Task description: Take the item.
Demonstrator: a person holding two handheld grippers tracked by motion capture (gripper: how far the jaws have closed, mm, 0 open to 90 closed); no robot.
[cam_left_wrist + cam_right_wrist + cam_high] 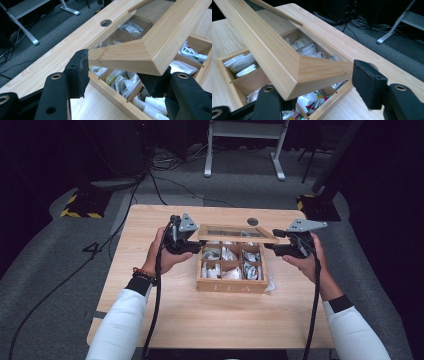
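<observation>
1. A wooden tea box (pixel 231 285) is sitting mid-table (pixel 165 320), its compartments holding white sachets (pixel 227 255).
2. Its glass-paned lid (pixel 237 233) is hanging raised and tilted above the box.
3. The left gripper (pixel 192 241) is straddling the lid's left corner; its jaws are standing apart, one pad (pixel 80 72) just touching the edge.
4. The right gripper (pixel 272 241) is bracketing the right corner with its jaws apart, the outer pad (pixel 368 82) sitting just off the wood.
</observation>
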